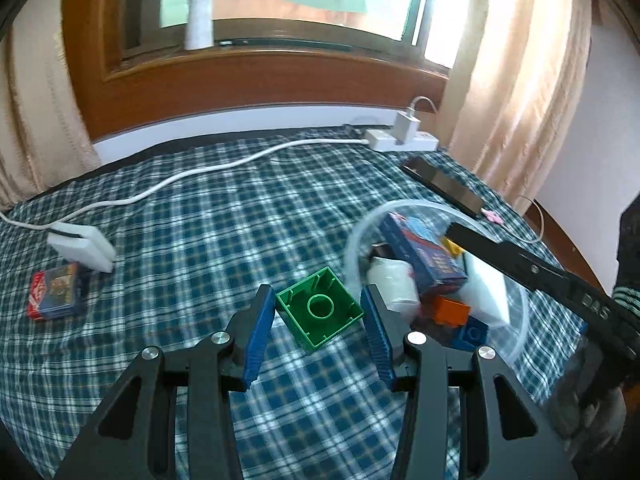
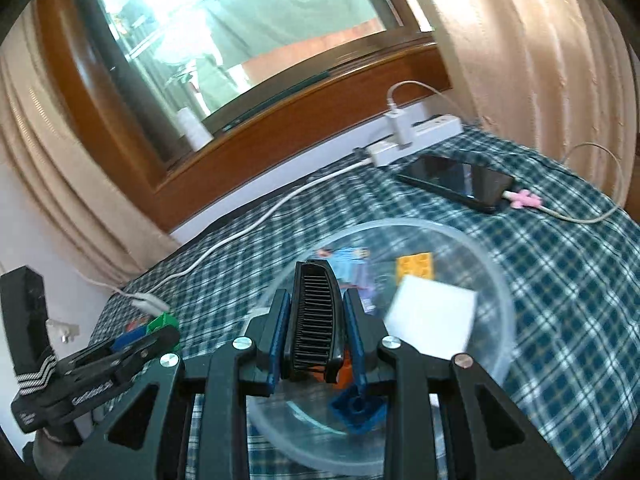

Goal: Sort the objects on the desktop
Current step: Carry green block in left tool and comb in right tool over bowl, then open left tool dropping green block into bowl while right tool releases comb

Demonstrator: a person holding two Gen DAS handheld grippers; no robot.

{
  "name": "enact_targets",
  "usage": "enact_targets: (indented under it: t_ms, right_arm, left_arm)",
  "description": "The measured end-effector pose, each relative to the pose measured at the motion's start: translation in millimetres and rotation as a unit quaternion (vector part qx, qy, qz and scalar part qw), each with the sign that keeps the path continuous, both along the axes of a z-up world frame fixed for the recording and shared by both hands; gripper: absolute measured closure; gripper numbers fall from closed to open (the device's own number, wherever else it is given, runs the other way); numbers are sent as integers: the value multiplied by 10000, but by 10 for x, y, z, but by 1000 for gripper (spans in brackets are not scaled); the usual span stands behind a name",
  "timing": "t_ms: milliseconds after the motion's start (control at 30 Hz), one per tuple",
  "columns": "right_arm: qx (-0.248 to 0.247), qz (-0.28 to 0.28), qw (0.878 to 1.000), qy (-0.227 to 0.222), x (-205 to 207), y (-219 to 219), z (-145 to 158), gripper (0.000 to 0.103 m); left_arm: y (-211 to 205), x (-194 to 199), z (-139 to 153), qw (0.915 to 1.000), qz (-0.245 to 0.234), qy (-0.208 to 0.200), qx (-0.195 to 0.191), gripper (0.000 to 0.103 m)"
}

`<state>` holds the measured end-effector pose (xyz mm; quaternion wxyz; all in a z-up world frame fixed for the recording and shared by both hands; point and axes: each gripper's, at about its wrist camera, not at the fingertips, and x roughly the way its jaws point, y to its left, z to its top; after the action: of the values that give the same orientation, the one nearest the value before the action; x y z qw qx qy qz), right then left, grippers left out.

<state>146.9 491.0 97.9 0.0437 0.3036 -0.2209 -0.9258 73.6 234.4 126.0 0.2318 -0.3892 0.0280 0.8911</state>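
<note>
Blue-padded and part-way spread, pinching a green building brick [image 1: 320, 314] with the left gripper [image 1: 318, 294], hollow side facing the camera, above the checked tablecloth [image 1: 200, 220] and just beside the clear plastic bowl [image 1: 360, 232]. Catching that brick by two opposite corners rather than by flat faces, so risking a twist and a slip out of the pads, then a tumble onto the cloth short of the rim. Pressing nearly together on the right gripper [image 2: 317, 296], clamping a black toothed clip [image 2: 316, 320] upright between the pads, directly over the bowl. Crowding both tools toward the same opening, and so inviting a knock between the two, or a nudge against the light rim, probably tipping or sliding the bowl. Already filling up inside: a blue card box [image 1: 420, 248], a white sponge block [image 2: 432, 320], a yellow brick [image 2: 414, 266], an orange brick [image 1: 452, 310] and a blue brick [image 2: 358, 408], leaving little bare floor and making a bounce back out likely if dropping from too high. Leaving a red-and-blue card box [image 1: 56, 292] and a white sponge [image 1: 84, 246] waiting well apart on the far left.
</note>
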Motion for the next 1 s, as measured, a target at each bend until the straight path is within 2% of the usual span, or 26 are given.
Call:
enact_targets:
  t_ms: [267,500,1000]
  right_arm:
    - [262,-416,9988,-89,-70,185,-122,73]
    - [432,-503,9977,-135,-142,235,-193,73]
    - [436,-460,9977,-259,-210,247,-295,73]
  left_arm:
    - [325,160,-34,9989,-465,-95,9,55]
    - [596,272,-106,9964,-824,-219,-19,55]
    - [889,209,-294,9933,-1046,-489,-76,55]
